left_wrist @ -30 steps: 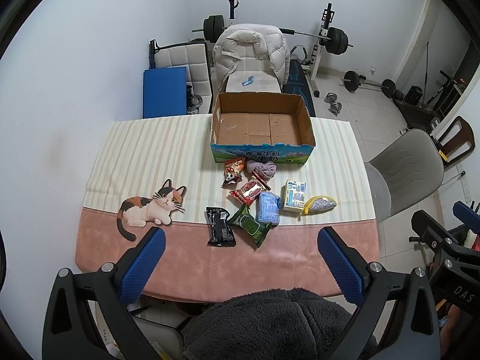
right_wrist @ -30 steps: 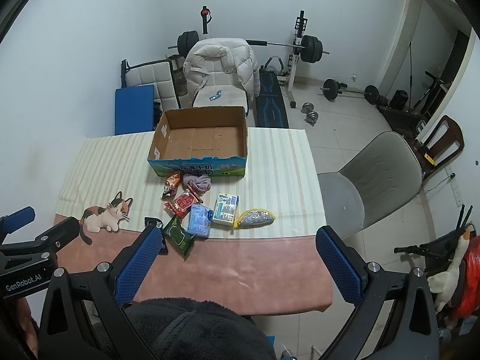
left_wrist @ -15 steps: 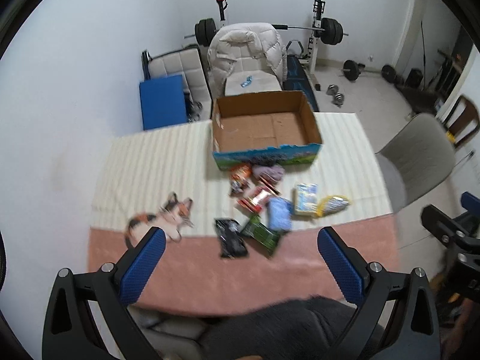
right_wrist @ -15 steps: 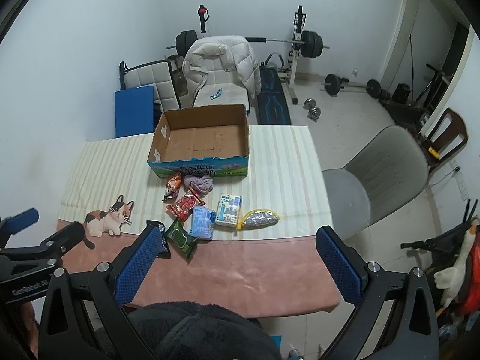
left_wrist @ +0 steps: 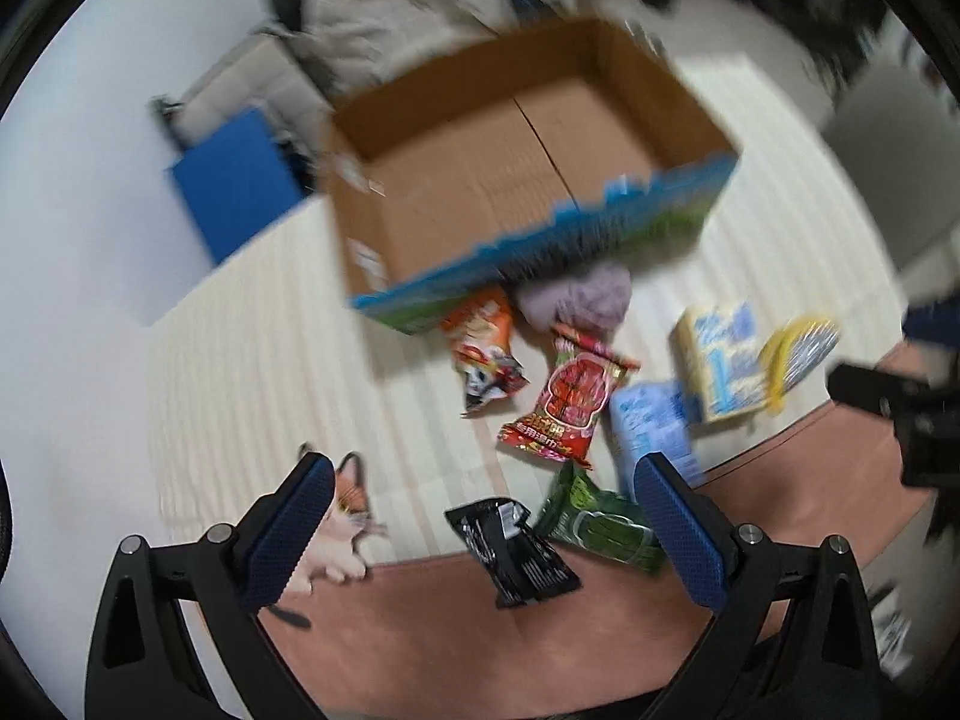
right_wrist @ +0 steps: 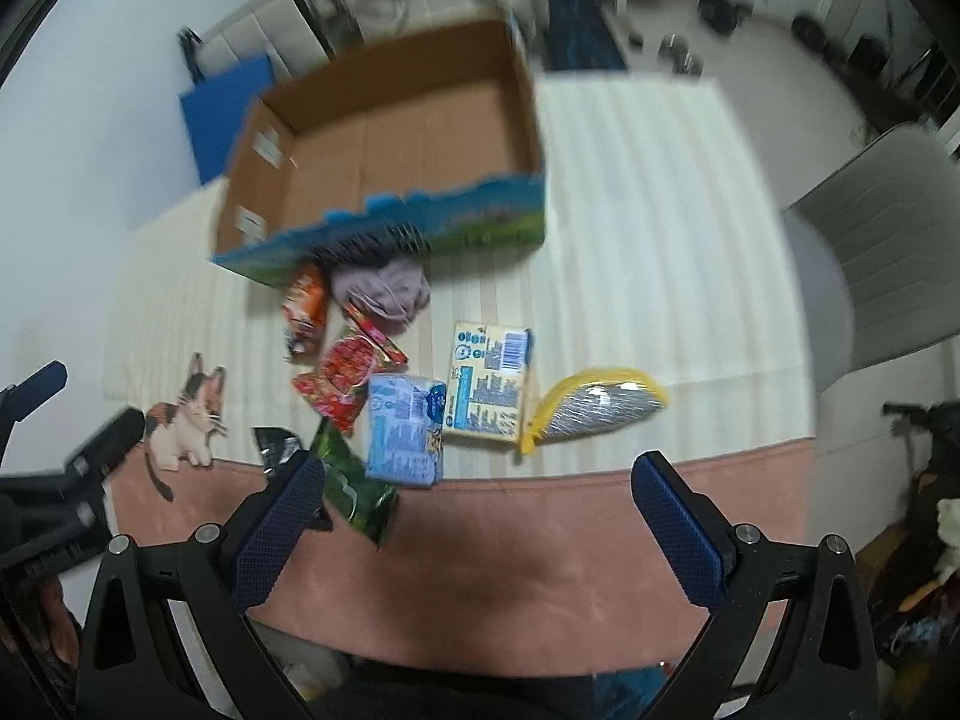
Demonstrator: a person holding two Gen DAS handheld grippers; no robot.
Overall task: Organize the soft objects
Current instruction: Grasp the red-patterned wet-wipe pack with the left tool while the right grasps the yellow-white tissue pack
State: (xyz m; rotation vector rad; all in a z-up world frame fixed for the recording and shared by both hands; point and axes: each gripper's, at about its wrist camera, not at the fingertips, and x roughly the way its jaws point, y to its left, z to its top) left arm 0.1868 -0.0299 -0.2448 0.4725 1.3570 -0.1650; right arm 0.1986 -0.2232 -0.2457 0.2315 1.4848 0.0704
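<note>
An open, empty cardboard box [left_wrist: 510, 180] [right_wrist: 396, 144] stands at the back of the table. In front of it lie a purple cloth [left_wrist: 576, 300] [right_wrist: 384, 291], an orange packet [left_wrist: 486, 354], a red packet [left_wrist: 567, 402] [right_wrist: 348, 378], a light blue pack [right_wrist: 405, 429], a yellow-blue pack [right_wrist: 489, 387], a silver-yellow pouch [right_wrist: 594, 408], a green packet [left_wrist: 600, 525] and a black packet [left_wrist: 513, 549]. My left gripper [left_wrist: 486, 534] is open above the black and green packets. My right gripper [right_wrist: 474, 528] is open above the table's front edge.
The table has a striped cream and pink cloth [right_wrist: 630, 210] with a cat picture [right_wrist: 186, 420]. A grey chair [right_wrist: 888, 240] stands to the right. A blue pad [left_wrist: 234, 186], a jacket-covered chair and gym weights are behind the table.
Both grippers have moved forward and down toward the table, so the box and packets look much larger. Both views are blurred by motion. Both grippers stay open and empty.
</note>
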